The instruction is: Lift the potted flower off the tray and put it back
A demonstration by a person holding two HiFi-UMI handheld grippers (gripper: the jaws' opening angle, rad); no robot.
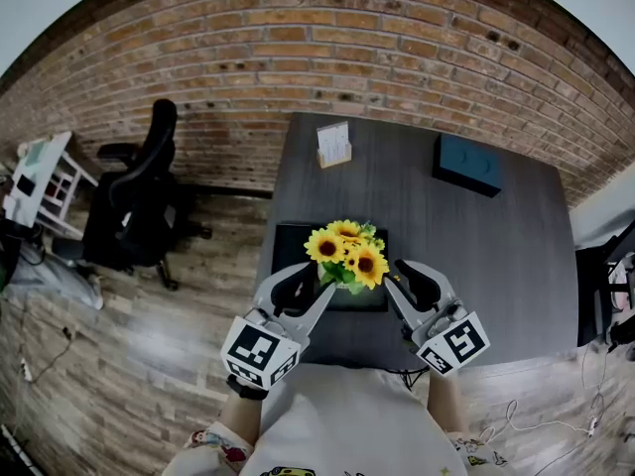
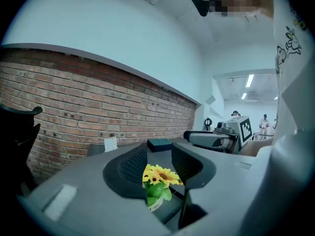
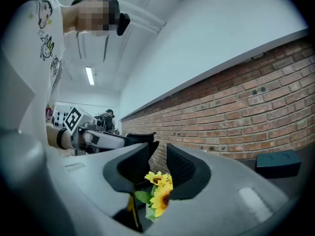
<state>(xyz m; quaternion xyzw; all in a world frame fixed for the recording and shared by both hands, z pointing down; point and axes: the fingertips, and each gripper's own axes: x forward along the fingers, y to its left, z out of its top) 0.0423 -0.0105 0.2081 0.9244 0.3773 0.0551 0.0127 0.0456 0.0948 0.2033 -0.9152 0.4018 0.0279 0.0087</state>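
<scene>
- Head view: the potted flower point(image 1: 347, 251) stands on the tray point(image 1: 291, 238) on the desk point(image 1: 476, 256), between the tips of the left gripper point(image 1: 316, 284) and the right gripper point(image 1: 395, 278).
- Left gripper view: the fingers point(image 2: 128, 168) are partly apart and grip nothing. The potted flower point(image 2: 158, 177) shows low in their gap, beyond the tips.
- Right gripper view: the fingers point(image 3: 184, 168) are narrowly apart and empty. The potted flower point(image 3: 160, 193) is low, beyond the tips.

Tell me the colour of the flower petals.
The potted flower has yellow petals around dark centres; head view shows it best.
</scene>
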